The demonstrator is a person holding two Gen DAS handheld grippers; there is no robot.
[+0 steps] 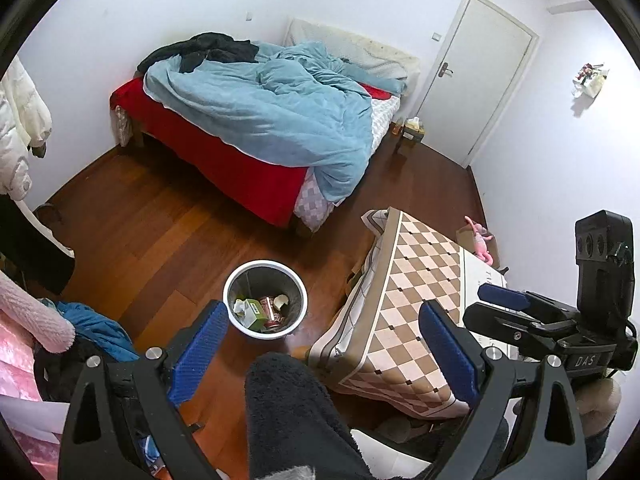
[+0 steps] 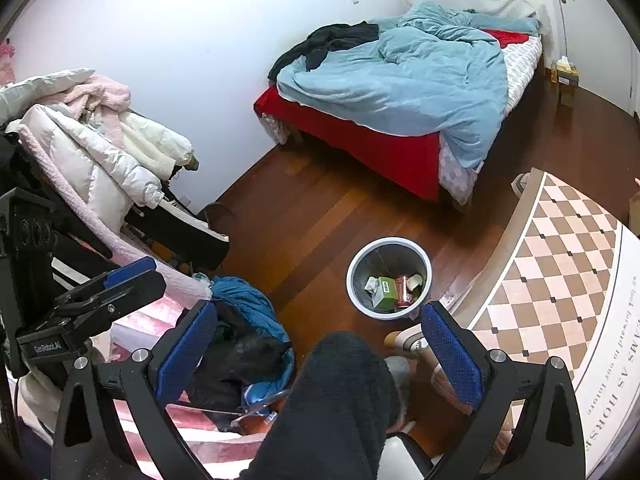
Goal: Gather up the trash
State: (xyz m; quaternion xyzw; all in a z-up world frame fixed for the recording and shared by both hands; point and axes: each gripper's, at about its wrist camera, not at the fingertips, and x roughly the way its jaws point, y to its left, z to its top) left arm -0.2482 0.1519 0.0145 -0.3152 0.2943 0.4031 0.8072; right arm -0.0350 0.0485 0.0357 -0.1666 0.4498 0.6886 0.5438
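A white-rimmed trash bin [image 1: 260, 280] [image 2: 384, 256] stands on the wooden floor. It holds a green box [image 1: 256, 312] [image 2: 386, 292], a red can [image 1: 269, 310] [image 2: 403, 289] and crumpled white paper [image 1: 240, 306] [image 2: 372, 283]. My left gripper [image 1: 324, 344] hangs open above the floor, the bin just beyond its left pad, nothing between its fingers. My right gripper [image 2: 320, 344] is also open and holds nothing, with the bin ahead near its right pad. Each gripper shows at the side of the other's view, at left gripper [image 2: 120, 280] and right gripper [image 1: 508, 304].
A person's leg in dark fleece [image 1: 288, 412] [image 2: 340, 392] lies below both grippers. A table with a checkered cloth [image 1: 412, 300] [image 2: 560, 280] stands right of the bin. A bed with a blue duvet [image 1: 260, 120] [image 2: 400, 76] is behind. Piled clothes [image 2: 240, 340] sit left.
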